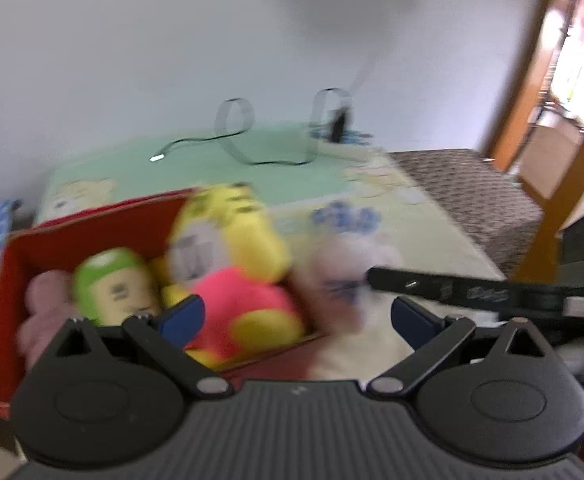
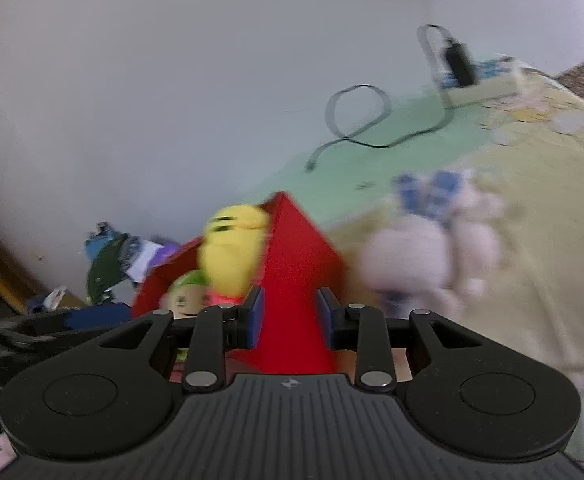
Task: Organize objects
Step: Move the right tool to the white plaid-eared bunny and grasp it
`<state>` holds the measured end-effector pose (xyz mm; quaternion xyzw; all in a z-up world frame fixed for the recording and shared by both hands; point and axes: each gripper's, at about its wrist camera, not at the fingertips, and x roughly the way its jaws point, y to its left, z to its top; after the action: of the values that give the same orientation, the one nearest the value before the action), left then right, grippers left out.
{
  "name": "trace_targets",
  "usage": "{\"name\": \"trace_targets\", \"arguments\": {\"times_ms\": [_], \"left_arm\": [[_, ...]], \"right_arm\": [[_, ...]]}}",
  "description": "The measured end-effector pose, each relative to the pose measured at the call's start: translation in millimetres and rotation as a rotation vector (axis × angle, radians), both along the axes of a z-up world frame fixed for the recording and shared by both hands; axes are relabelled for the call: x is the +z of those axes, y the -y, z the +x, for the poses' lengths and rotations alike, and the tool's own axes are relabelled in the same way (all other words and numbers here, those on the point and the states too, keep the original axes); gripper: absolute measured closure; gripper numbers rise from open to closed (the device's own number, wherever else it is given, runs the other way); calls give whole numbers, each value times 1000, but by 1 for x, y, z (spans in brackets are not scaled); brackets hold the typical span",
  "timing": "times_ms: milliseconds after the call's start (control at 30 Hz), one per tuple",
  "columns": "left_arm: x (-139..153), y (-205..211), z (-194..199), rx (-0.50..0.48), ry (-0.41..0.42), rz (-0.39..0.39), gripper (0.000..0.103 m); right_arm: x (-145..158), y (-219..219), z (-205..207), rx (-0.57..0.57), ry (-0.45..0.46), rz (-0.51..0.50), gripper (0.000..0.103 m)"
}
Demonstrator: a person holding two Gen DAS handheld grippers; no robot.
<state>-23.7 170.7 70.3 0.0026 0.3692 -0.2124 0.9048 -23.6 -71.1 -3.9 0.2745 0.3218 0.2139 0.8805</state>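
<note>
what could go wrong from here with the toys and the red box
1. The red box already looks crowded, and the yellow plush sticks up above its rim, so adding another toy may push it out.
2. The white plush lies outside on the bed beside the box; a grab there might nudge the box.
3. Both views are blurred, so aiming the open left gripper could miss.

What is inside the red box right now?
The red box holds a yellow plush, pink-and-yellow plush, green-capped toy and pale pink plush. Anything beneath them is covered.
</note>
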Motion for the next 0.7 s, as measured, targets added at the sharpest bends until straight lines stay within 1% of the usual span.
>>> {"name": "trace_targets", "arguments": {"times_ms": [67,167,267,300,400,533,600,700], "left_arm": [[0,22,-1,-50,0,-19,4],[-6,59,-2,-120,9,-3,4],[-20,88,0,-162,-4,15,4],[-26,95,3,-168,-18,17,4],[-48,113,14,-175,-56,30,4],[-77,133,24,-147,-103,93,4],[-87,138,28,-126,-123,119,4],[-96,139,27,-99,-141,146,4]], "right_arm": [[-5,17,-2,-24,-24,-6,72],[-12,39,-3,-45,-49,-17,71],[-17,56,1,-46,-64,-20,63],[-19,60,3,-42,-67,-23,62],[-24,70,9,-19,-67,-33,62],[-31,73,22,35,-74,-57,61],[-35,72,29,75,-78,-60,57],[-42,66,43,126,-85,-70,56]]}}
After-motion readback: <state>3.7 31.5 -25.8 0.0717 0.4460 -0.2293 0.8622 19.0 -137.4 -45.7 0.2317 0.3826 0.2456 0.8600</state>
